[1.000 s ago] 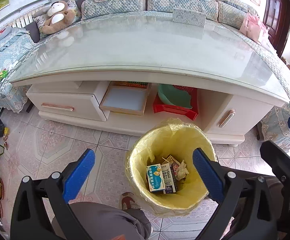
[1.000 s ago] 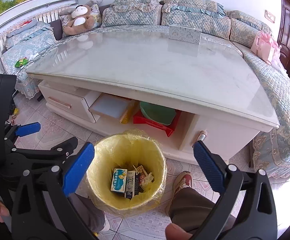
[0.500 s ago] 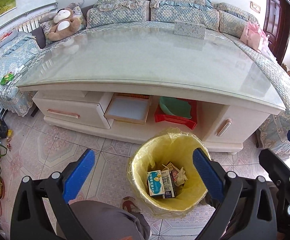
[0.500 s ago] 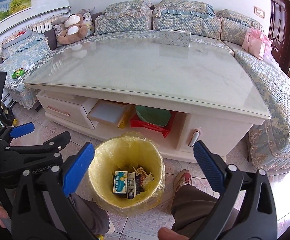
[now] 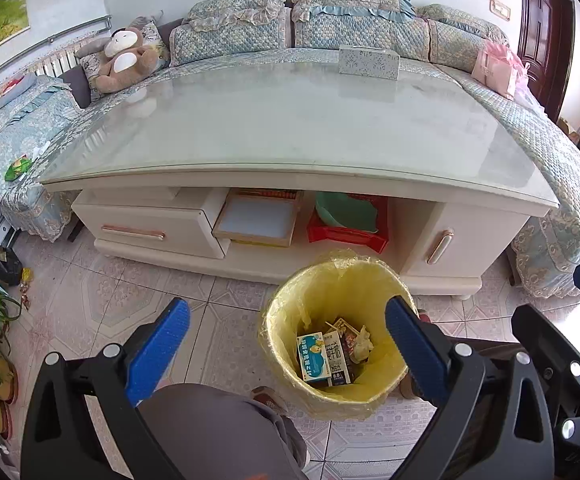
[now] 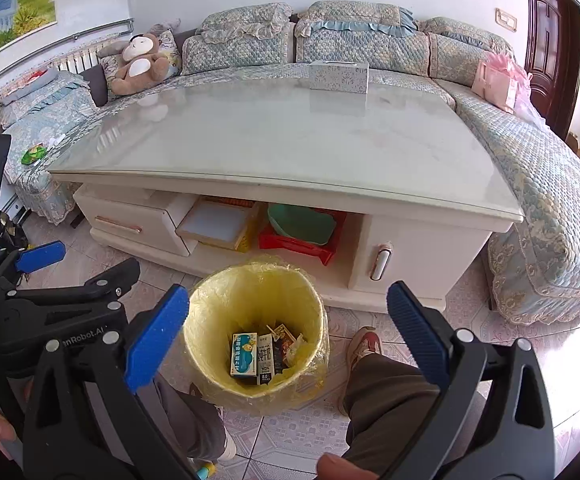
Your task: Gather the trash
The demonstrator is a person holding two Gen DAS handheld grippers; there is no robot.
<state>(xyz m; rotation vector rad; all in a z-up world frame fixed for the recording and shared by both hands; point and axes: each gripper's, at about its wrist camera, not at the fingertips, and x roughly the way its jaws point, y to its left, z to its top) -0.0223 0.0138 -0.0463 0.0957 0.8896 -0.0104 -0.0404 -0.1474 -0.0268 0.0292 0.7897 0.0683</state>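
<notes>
Both the left hand-held gripper (image 5: pixel 288 330) and the right hand-held gripper (image 6: pixel 288 320) are spread wide and empty above the tiled floor (image 5: pixel 102 292). Between them stands a yellow-lined bin (image 6: pixel 210 320) holding cartons (image 6: pixel 252 354), before the glass-topped desk (image 5: pixel 290 128) and sofa (image 5: pixel 329 20).

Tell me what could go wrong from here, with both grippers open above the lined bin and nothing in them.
1. The left gripper and right gripper hang close side by side above the bin; they could collide on the next reach.
2. The shoe stands right beside the bin, so a step might tip it and spill the cartons.
3. The loose yellow liner could snag a finger.
</notes>
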